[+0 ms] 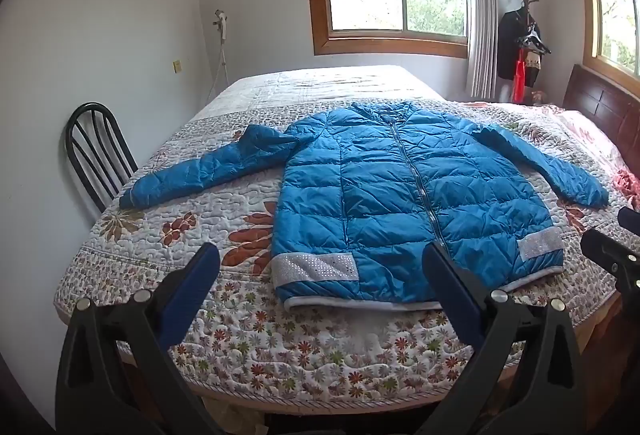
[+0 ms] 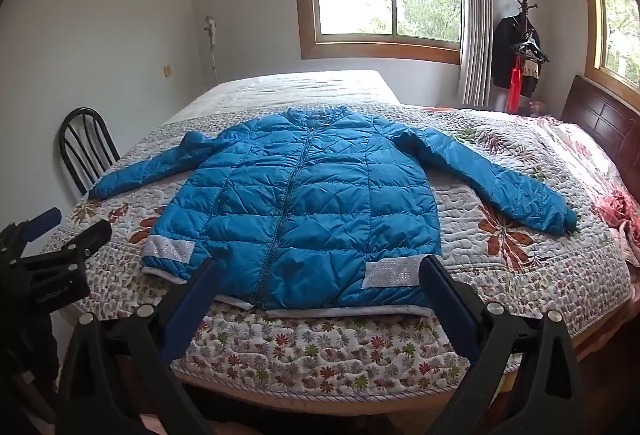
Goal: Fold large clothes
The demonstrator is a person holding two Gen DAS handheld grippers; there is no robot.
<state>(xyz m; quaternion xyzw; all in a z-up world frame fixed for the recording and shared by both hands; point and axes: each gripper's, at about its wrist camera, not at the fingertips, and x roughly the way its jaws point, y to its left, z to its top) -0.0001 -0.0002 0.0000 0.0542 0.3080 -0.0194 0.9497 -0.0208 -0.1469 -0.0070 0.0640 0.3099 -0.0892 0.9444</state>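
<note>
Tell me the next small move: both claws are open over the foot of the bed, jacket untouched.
Probably bring the left claw to the cuff of the sleeve near the chair. The blue jacket lies flat, zipped, both sleeves spread out on the quilt, so folding a sleeve across the body seems first. The right claw holds nothing.

A quilted, faintly glossy blue jacket (image 1: pixel 404 195) is seen on a matt stitched cloth bedspread (image 1: pixel 240 331); varnished wood frames the window (image 1: pixel 394 47) at 12 o'clock.
</note>
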